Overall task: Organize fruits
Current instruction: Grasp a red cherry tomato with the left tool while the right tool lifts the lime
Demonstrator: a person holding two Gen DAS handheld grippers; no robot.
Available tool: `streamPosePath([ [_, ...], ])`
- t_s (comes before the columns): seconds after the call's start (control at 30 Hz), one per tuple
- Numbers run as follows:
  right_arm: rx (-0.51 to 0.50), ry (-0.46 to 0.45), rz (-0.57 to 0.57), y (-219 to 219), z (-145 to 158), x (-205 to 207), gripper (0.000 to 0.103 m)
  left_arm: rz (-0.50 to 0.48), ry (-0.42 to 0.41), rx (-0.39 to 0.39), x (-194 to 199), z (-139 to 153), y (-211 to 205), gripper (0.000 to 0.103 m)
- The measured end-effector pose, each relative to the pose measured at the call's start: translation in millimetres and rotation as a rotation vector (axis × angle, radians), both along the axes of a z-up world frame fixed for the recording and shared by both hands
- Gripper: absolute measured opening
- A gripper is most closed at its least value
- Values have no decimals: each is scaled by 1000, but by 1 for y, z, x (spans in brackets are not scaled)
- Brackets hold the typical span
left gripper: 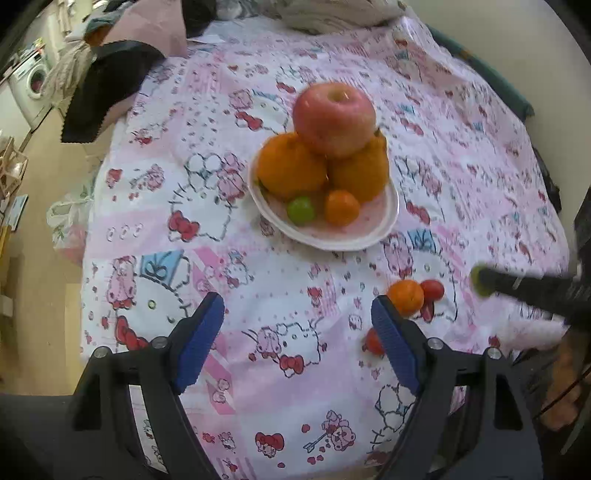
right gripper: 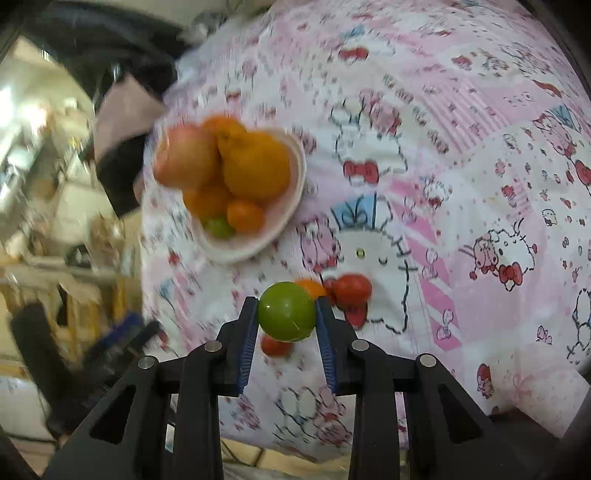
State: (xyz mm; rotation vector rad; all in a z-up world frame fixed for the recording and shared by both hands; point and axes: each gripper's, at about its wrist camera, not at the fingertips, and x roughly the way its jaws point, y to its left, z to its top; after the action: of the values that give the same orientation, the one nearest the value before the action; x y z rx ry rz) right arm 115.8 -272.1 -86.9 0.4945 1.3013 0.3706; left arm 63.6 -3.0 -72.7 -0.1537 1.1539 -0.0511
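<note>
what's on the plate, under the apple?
The apple sits on two large oranges in the plate. In front lie a green fruit and a small orange. The right wrist view hints at a third orange; anything beneath the pile is covered.

Bed-like surface was covered by a pink-and-white cartoon-print sheet (left gripper: pixel 258 288), filling most of both views. Far left: a pink pillow (left gripper: pixel 155 29) and a black cloth (left gripper: pixel 99 96) hanging over the edge. Far end: a rumpled pile of light bedding (left gripper: pixel 332 14). Floor (left gripper: pixel 44 221) on the left was beige. A white front-loading washing machine (left gripper: pixel 31 83) stood at far left against the wall. A plastic bag (left gripper: pixel 68 221) sat on the floor just beside the bed. Far right wall (left gripper: pixel 517 33) was plain off-white. Right wrist view's left side was motion-blurred clutter, brightly lit.
</note>
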Motion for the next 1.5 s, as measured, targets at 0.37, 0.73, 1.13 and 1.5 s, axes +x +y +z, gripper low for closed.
streamPosePath([
  [0.37,108,15,-74,-20,0,9,33,-284,203,-10,3,-61,-68,71],
  [0.73,114,32,-83,-34,-8,2,33,-407,243,26,13,-90,-104,27],
  [1.13,83,16,-49,-20,-6,4,33,-295,131,27,12,-62,-84,27],
  [1.5,62,-2,-18,-6,-2,1,33,-92,63,87,7,-45,-34,27],
])
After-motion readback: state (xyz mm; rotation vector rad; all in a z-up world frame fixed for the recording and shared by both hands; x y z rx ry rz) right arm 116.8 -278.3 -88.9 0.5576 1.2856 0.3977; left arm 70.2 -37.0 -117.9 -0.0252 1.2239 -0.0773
